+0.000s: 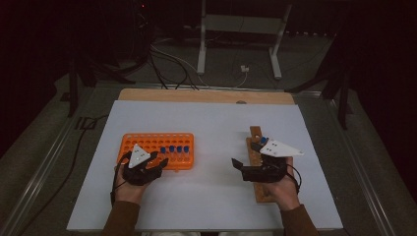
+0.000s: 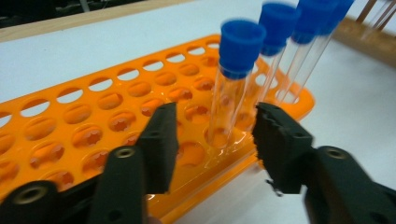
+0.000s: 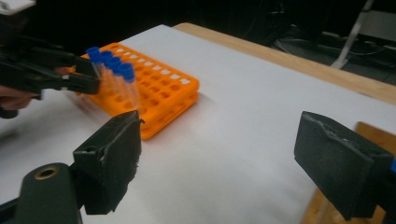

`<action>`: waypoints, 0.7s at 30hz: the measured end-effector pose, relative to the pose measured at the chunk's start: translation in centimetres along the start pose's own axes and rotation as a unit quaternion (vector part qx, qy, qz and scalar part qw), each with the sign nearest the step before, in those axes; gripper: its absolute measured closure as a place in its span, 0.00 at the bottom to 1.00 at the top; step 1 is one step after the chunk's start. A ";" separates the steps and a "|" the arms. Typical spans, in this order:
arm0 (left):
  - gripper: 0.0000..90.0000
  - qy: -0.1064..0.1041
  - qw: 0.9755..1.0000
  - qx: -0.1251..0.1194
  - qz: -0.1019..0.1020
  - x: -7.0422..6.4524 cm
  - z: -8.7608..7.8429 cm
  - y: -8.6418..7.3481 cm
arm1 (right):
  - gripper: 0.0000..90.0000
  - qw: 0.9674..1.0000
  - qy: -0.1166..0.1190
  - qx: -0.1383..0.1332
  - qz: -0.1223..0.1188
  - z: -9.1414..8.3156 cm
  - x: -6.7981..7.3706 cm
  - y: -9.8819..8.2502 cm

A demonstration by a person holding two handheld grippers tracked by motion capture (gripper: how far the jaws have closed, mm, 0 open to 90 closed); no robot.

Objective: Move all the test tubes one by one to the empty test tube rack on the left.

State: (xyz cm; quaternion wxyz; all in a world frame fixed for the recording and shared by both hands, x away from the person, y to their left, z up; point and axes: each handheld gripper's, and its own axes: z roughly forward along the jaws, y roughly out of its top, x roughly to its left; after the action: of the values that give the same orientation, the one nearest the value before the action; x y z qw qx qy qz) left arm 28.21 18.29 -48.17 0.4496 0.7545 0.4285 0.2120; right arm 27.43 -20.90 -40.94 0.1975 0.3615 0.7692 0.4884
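- Tube (image 2: 233, 88) with a blue cap (image 2: 241, 46): standing upright in a hole at the near edge of the orange rack (image 2: 70, 135), first in a row of blue-capped tubes (image 1: 175, 149).
- Left gripper (image 2: 215, 135): jaws spread, one on each side of that tube, not touching the glass. Seen in the high view (image 1: 160, 161) at the rack's near edge.
- Orange rack (image 1: 156, 150): lying flat on the left half of the white worktop (image 1: 211, 128), nearer its front edge than its back edge.
- Right gripper (image 3: 217, 154): jaws spread wide, nothing between them, only bare white worktop (image 3: 243, 116) beyond. In the high view (image 1: 246, 162), on the right half of the worktop, well apart from the rack.
- Wooden stand (image 1: 256, 142): long and thin, under the right hand (image 1: 285, 189), running from the middle of the worktop toward its front edge.
- One more blue cap (image 1: 264, 140): by the far end of the wooden stand.
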 end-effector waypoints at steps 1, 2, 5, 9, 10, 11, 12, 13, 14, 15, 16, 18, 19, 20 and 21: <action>0.44 0.001 1.000 -0.003 -0.004 0.0 -0.3 0.0 | 0.16 1.000 -0.003 -0.002 0.000 -0.1 -0.3 0.1; 0.39 0.000 1.000 -0.006 -0.006 0.1 -0.6 0.0 | 0.15 1.000 -0.006 -0.004 0.001 -0.2 -0.6 0.2; 0.27 0.003 1.000 -0.017 -0.014 0.1 -1.6 0.0 | 0.14 1.000 -0.019 -0.002 0.005 -0.4 -1.5 0.2; 0.17 0.005 0.999 -0.030 -0.026 0.3 -2.6 0.0 | 0.12 0.999 -0.034 -0.011 0.013 -1.0 -2.9 0.3; 0.11 0.004 0.999 -0.028 -0.028 0.4 -2.7 0.0 | 0.11 0.999 -0.039 -0.011 0.016 -1.2 -3.3 0.3; 0.04 0.001 0.999 -0.026 -0.029 0.4 -2.7 0.0 | 0.11 0.999 -0.045 -0.012 0.020 -1.3 -3.7 0.3; 0.01 0.003 0.999 -0.026 -0.029 0.4 -2.8 0.1 | 0.11 0.998 -0.048 -0.013 0.024 -1.5 -4.2 0.3; 0.01 0.007 0.999 -0.029 -0.029 0.3 -2.9 0.1 | 0.11 0.998 -0.053 -0.015 0.026 -1.6 -4.6 0.2; 0.01 0.007 0.999 -0.031 -0.026 0.3 -3.0 0.1 | 0.11 0.998 -0.057 -0.015 0.029 -1.6 -4.9 0.1; 0.01 0.008 0.999 -0.033 -0.026 0.3 -3.0 0.2 | 0.11 0.998 -0.061 -0.011 0.031 -1.6 -5.3 0.1; 0.01 0.010 0.999 -0.035 -0.024 0.3 -3.0 0.2 | 0.11 0.997 -0.064 -0.009 0.030 -1.6 -5.6 0.0; 0.01 0.012 0.999 -0.031 -0.021 0.3 -2.9 0.1 | 0.12 0.997 -0.069 -0.004 0.034 -1.6 -6.2 -0.2; 0.01 0.014 0.999 -0.031 -0.020 0.3 -2.9 0.1 | 0.13 0.997 -0.072 -0.002 0.034 -1.6 -6.4 -0.4; 0.01 0.014 0.999 -0.031 -0.022 0.3 -2.8 0.0 | 0.14 0.997 -0.075 -0.001 0.035 -1.5 -6.7 -0.5; 0.01 0.015 0.999 -0.030 -0.022 0.3 -2.8 0.0 | 0.15 0.996 -0.078 0.002 0.037 -1.4 -6.9 -0.7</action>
State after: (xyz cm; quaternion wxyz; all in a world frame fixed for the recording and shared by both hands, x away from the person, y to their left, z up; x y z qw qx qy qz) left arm 26.40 19.92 -46.77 0.4702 0.7278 0.4449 0.2263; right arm 30.86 -27.12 -41.26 0.2381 0.4275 0.7386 0.4638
